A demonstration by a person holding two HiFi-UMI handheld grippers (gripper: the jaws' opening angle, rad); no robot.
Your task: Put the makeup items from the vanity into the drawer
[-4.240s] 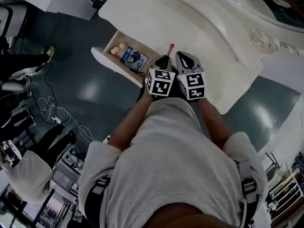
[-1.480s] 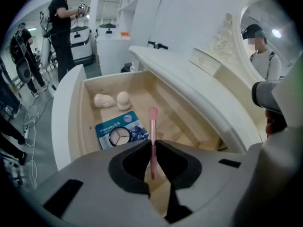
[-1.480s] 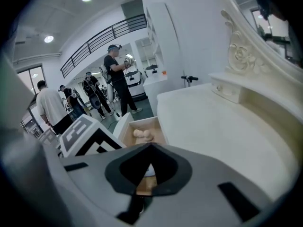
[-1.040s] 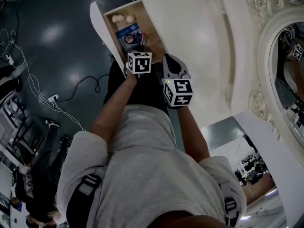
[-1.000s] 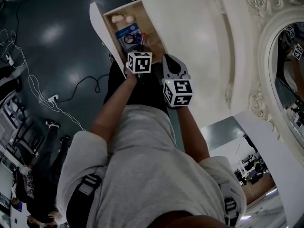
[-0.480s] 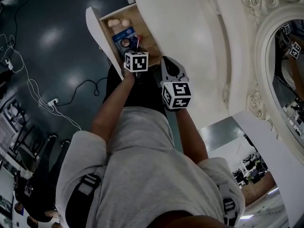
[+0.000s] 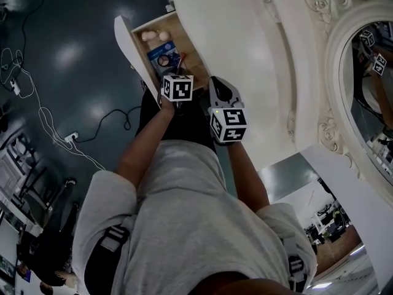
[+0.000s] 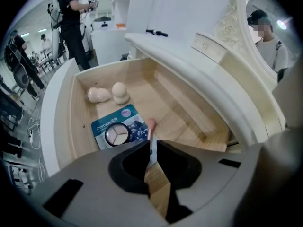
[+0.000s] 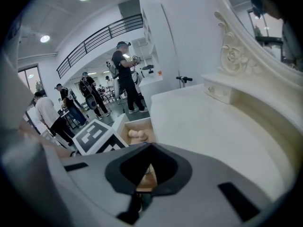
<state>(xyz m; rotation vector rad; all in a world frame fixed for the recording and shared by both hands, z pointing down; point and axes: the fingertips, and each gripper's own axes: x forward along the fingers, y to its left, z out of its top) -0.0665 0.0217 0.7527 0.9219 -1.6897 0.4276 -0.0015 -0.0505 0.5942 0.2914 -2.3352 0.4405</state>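
The pink-tipped stick [image 8: 151,125] hangs over the open drawer [image 8: 79,126], pinched in the left gripper [image 8: 152,143], whose jaws stand only a narrow slit apart; at nine o'clock from its tip a blue packet [image 8: 136,126] lies on the drawer floor with a round compact [image 8: 116,135] on it; at ten o'clock two beige sponges [image 8: 97,95] touch each other. The right gripper [image 9: 150,147], at three o'clock of the left in the head view, is closed on nothing near the vanity top [image 9: 213,122].

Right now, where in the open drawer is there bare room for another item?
Bare wood between the blue packet and the drawer wall under the vanity top. The other side is crowded: two sponges at the back, the round compact on the packet.
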